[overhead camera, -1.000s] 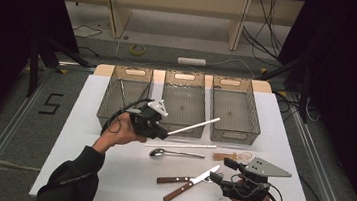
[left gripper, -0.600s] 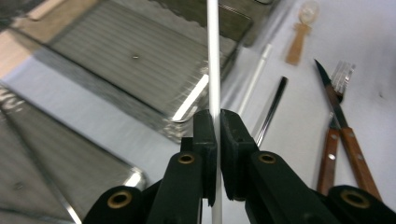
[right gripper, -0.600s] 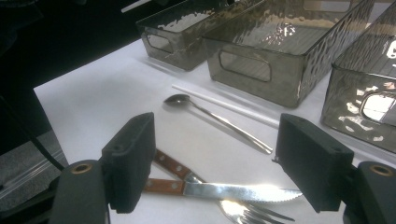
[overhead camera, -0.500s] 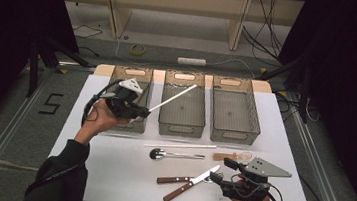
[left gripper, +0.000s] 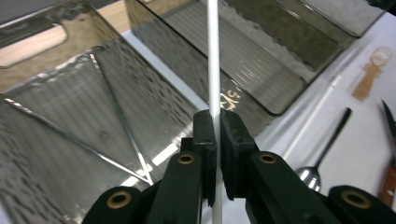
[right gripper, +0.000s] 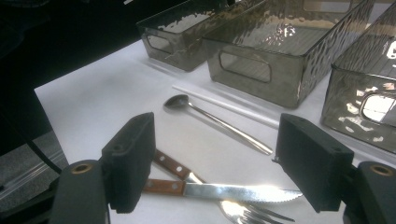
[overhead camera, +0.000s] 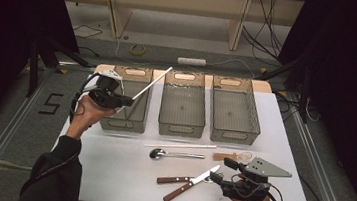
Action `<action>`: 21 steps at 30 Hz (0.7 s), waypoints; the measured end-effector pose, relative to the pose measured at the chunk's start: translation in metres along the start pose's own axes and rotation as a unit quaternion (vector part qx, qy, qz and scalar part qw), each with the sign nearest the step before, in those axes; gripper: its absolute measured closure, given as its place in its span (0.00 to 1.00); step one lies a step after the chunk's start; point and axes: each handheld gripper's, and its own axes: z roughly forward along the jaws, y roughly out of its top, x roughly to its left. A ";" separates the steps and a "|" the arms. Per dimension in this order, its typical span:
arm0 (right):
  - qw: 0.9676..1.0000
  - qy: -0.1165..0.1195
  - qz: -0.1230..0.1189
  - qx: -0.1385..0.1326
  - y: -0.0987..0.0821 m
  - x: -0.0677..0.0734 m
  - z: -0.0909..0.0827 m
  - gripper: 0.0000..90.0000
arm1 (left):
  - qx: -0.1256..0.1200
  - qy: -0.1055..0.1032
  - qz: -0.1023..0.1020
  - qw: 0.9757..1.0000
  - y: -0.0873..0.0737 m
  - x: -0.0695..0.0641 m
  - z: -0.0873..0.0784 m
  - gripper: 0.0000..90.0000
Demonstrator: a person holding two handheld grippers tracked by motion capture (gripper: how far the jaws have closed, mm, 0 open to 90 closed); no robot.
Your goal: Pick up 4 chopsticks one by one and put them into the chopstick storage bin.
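- The white chopstick (overhead camera: 152, 83) is pinched between the left gripper (overhead camera: 127, 101)'s jaws and slants up toward 1 o'clock, above the left bin (overhead camera: 125, 122).
- In the left gripper view, the pads (left gripper: 205, 135) press on the stick from both sides.
- A second chopstick (overhead camera: 182, 145) lies at 5 o'clock of the left bin.
- The right gripper (overhead camera: 219, 181), jaws spread wide with nothing between them, sits at 3 o'clock of the knife (overhead camera: 193, 182).
- The spoon (overhead camera: 176, 155) lies at 12 o'clock of the knife.

The fork (right gripper: 247, 212) runs off the right gripper view's bottom edge.

Open right hand-held gripper (right gripper: 215, 168) over steak knife (right gripper: 219, 191), spoon (right gripper: 212, 122) beyond
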 end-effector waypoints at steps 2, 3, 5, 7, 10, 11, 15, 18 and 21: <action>1.000 0.000 0.000 -0.001 0.000 0.000 0.000 0.33 | -0.005 0.003 -0.007 1.000 -0.002 0.004 0.000 0.94; 1.000 0.000 0.000 0.000 0.000 0.000 0.000 0.33 | -0.004 -0.002 -0.014 1.000 -0.002 0.006 0.000 0.94; 1.000 0.000 0.001 0.000 0.000 0.000 0.000 0.33 | -0.006 0.007 -0.017 1.000 -0.004 0.008 0.001 0.94; 1.000 0.000 0.000 0.000 0.000 0.000 0.000 0.33 | -0.006 0.011 -0.024 1.000 -0.005 0.012 0.002 0.94; 1.000 0.000 0.000 0.000 0.000 0.000 0.000 0.33 | -0.013 0.016 -0.034 0.999 -0.007 0.017 0.003 0.94; 1.000 0.000 0.000 0.000 0.000 0.000 0.000 0.33 | -0.016 0.020 -0.039 0.999 -0.007 0.019 0.003 0.94; 1.000 0.001 0.000 0.000 0.000 0.000 -0.001 0.33 | -0.012 0.028 -0.057 0.998 -0.012 0.030 0.006 0.94; 1.000 0.001 0.001 0.000 0.000 0.000 -0.001 0.33 | -0.005 0.048 -0.061 0.997 -0.015 0.037 0.010 0.94; 1.000 0.001 0.000 0.000 0.000 0.000 0.000 0.33 | 0.004 0.061 -0.071 0.996 -0.019 0.045 0.016 0.94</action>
